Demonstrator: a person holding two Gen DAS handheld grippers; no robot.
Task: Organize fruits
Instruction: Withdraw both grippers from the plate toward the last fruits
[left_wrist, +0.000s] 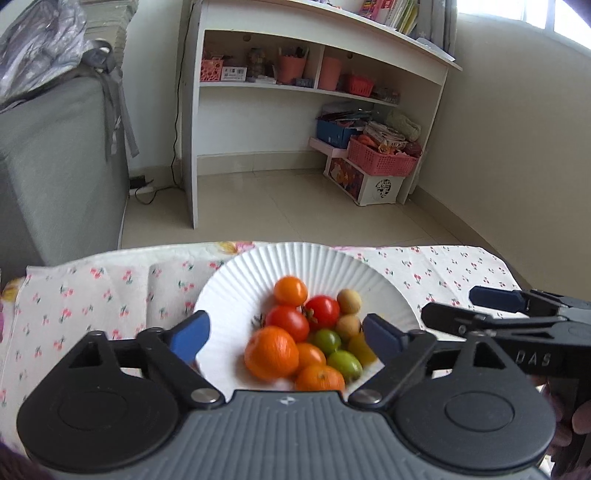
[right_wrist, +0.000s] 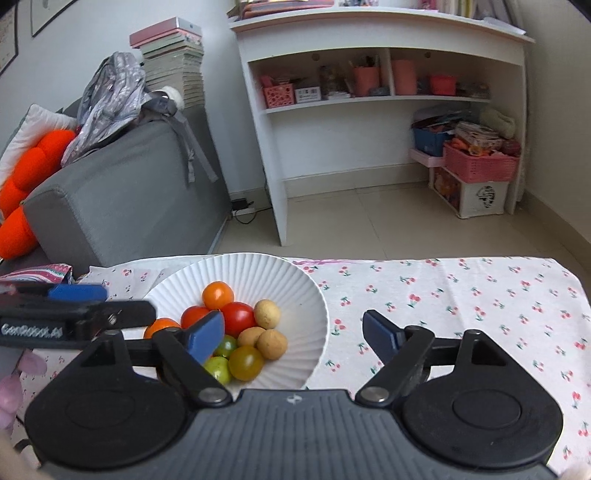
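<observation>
A white paper plate (left_wrist: 317, 264) (right_wrist: 295, 291) on the cherry-print cloth holds mixed small fruits: orange ones (left_wrist: 271, 352), red tomatoes (left_wrist: 322, 311) (right_wrist: 238, 317), green ones (left_wrist: 345, 363) (right_wrist: 218, 369) and tan round ones (left_wrist: 348, 301) (right_wrist: 266, 313). My left gripper (left_wrist: 284, 338) is open, its fingers either side of the fruit pile just above it. My right gripper (right_wrist: 293, 334) is open and empty over the plate's right rim and the cloth. Each gripper shows in the other's view: the right one (left_wrist: 491, 314), the left one (right_wrist: 74, 310).
The cherry-print cloth (right_wrist: 461, 295) covers the table to the right of the plate. Beyond the table edge are a grey sofa (right_wrist: 122, 199), a white shelf unit (right_wrist: 369, 110) and pink baskets (right_wrist: 480, 166) on the floor.
</observation>
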